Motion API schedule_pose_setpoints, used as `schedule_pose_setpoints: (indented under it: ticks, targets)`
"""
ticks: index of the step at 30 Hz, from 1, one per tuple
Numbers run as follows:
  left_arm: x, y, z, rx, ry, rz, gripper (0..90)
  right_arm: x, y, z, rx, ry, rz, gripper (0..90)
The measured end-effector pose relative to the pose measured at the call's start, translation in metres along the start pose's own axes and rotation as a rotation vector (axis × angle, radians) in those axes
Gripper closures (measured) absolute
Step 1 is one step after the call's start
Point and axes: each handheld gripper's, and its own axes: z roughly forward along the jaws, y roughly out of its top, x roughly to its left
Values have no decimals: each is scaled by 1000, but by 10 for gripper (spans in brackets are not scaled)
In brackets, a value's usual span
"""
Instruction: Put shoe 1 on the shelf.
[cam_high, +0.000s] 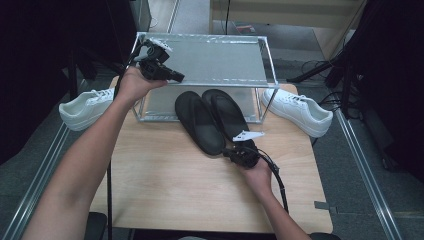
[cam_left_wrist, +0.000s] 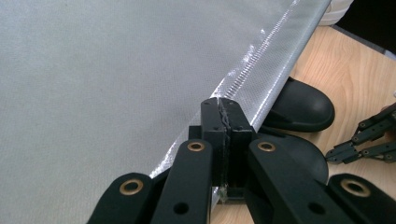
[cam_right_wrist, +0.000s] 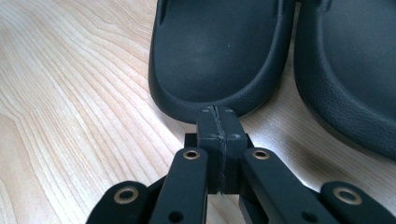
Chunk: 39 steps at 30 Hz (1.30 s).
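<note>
Right gripper (cam_right_wrist: 218, 111) jaws are sitting pressed together, nosing the heel of the left black slipper (cam_high: 199, 122), centre frame on the tabletop (cam_high: 165, 185). Left gripper (cam_left_wrist: 223, 103) jaws, also together, are hovering over the rack shelf (cam_high: 210, 60), upper centre. Slipper looks light, rubbery, flexible; pinch the heel rim. Second slipper (cam_high: 227, 112) is crowding its right; open tabletop lower left.

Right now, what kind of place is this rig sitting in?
Probably a lab or recording workspace, not a home: a small wooden table with a metal-framed rack, cables on the floor, dark stands, and shoes as props.
</note>
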Motion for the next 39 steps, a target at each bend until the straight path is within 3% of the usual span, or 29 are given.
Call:
schedule_pose_setpoints:
  ticks: [15, 24, 39]
  targets:
    - [-1, 1, 1, 16, 15, 14, 900, 5, 4, 7, -12, -10, 8, 900]
    - [0, -1, 2, 7, 12, -3, 900, 10, 10, 15, -17, -10, 14, 900]
    - [-1, 1, 2, 20, 19, -1, 900, 22, 24, 35, -18, -5, -14, 900]
